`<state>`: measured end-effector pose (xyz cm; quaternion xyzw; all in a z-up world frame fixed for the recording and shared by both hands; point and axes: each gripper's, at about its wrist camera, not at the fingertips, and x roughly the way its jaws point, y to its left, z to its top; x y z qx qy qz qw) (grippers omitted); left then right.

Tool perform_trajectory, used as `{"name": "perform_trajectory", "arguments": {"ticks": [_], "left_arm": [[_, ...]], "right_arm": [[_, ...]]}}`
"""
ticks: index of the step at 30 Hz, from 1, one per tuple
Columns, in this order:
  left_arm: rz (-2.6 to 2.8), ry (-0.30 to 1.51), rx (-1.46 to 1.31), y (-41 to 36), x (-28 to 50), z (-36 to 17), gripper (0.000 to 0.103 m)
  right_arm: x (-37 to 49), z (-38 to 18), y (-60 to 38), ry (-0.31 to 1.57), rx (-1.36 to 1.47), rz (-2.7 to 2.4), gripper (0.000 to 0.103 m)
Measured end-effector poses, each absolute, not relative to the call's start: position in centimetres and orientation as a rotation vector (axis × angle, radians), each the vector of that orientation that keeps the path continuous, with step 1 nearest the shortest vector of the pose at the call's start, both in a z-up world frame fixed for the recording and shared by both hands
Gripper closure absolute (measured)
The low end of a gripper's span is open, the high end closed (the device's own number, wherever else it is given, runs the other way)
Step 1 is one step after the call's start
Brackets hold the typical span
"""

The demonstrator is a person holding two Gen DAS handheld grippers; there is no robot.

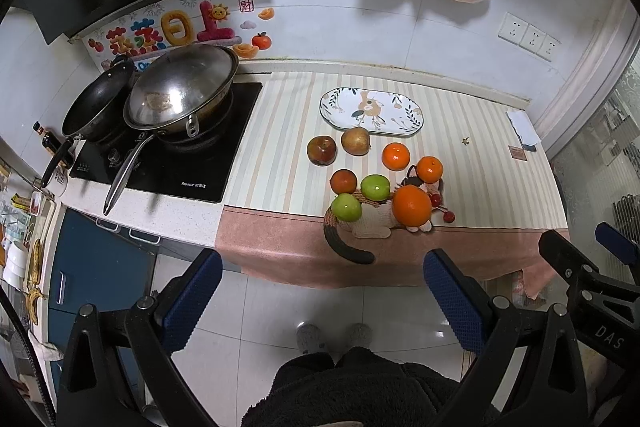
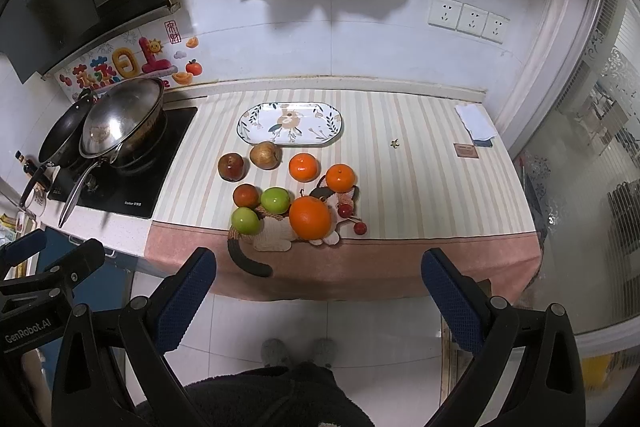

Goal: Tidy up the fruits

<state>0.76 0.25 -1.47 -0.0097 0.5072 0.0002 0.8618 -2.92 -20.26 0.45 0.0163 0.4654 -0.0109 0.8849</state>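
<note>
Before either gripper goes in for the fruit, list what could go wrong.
1. The big orange sits near the counter's front edge on a cat-shaped mat; a nudge could roll it off.
2. The two green apples and a red apple are packed close, so open fingers may knock a neighbour.
3. The small cherries could scatter easily.

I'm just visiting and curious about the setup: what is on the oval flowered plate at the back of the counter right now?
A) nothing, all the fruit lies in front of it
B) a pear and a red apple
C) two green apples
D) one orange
A: the oval flowered plate shows only its painted pattern, while the pear, the red apple and the big orange sit on the striped cloth.
</note>
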Motion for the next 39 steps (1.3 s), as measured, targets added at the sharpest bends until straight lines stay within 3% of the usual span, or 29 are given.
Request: {"name": "perform_trajectory", "arguments": {"ticks": [39], "left_arm": [[-0.01, 1.062, -0.021, 0.2, -0.4, -1.2, 0.0]], "right_arm": [[-4.5, 0.0, -20.5, 0.965, 0.051, -0.031, 0.0]]}}
